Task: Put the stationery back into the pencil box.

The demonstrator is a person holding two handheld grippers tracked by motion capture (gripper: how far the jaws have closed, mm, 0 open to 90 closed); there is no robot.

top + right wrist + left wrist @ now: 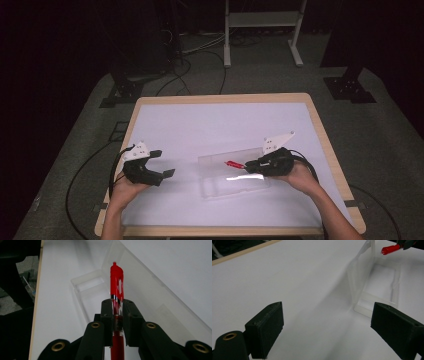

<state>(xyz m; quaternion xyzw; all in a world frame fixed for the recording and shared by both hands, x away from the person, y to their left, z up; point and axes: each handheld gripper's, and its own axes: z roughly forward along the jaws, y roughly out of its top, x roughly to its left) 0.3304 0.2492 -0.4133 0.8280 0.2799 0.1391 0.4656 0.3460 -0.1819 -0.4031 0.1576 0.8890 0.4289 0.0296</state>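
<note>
Clamping the red pen tight, your right gripper hangs over the clear box; your left gripper gapes wide, empty.

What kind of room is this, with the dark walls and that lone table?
Probably a lab or recording studio. A white-topped table stands among dark drapes, cables trail over the grey floor, and a person works a red pen and clear case with handheld grippers.

Bright overhead light floods the white tabletop; dark surroundings from nine to three o'clock, glare streaking the clear plastic box.
</note>
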